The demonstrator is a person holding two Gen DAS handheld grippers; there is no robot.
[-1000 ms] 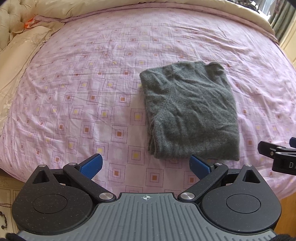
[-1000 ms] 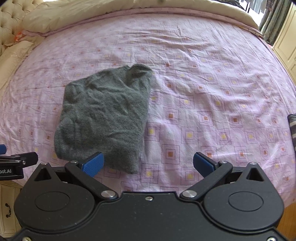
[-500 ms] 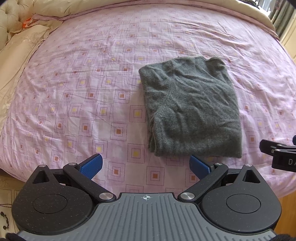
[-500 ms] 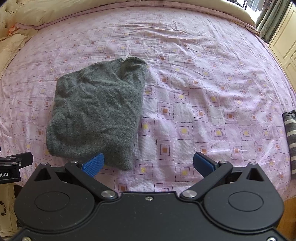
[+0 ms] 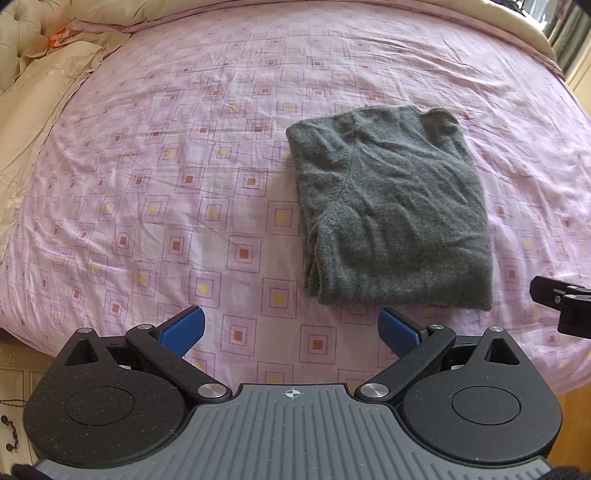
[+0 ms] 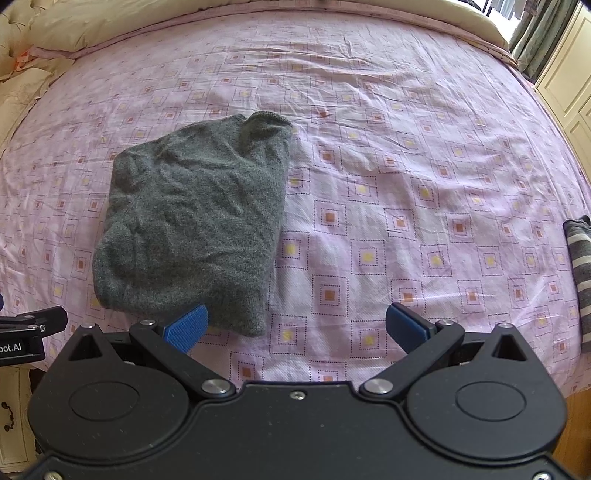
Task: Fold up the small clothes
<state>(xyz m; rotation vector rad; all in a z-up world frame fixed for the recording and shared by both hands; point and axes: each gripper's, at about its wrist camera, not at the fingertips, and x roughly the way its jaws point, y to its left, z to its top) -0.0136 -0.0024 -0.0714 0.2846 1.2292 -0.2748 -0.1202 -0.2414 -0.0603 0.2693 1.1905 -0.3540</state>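
A dark grey knitted sweater (image 5: 391, 210) lies folded into a rough rectangle on the pink patterned bedsheet (image 5: 184, 184). In the right wrist view the same sweater (image 6: 195, 221) lies left of centre. My left gripper (image 5: 291, 328) hangs open over the sheet near the bed's front edge, just in front of the sweater's near hem, and holds nothing. My right gripper (image 6: 297, 325) is open too, its left blue pad (image 6: 186, 326) close over the sweater's near right corner. Each gripper's body shows at the edge of the other's view.
A striped grey garment (image 6: 580, 277) lies at the bed's right edge. Cream pillows (image 5: 40, 110) and a tufted headboard stand at the left. A cream duvet (image 6: 258, 11) runs along the far side. Cream cupboard doors (image 6: 565, 81) stand at the right.
Both grippers have drawn back a little from the sweater and stayed open. The sweater has not moved.
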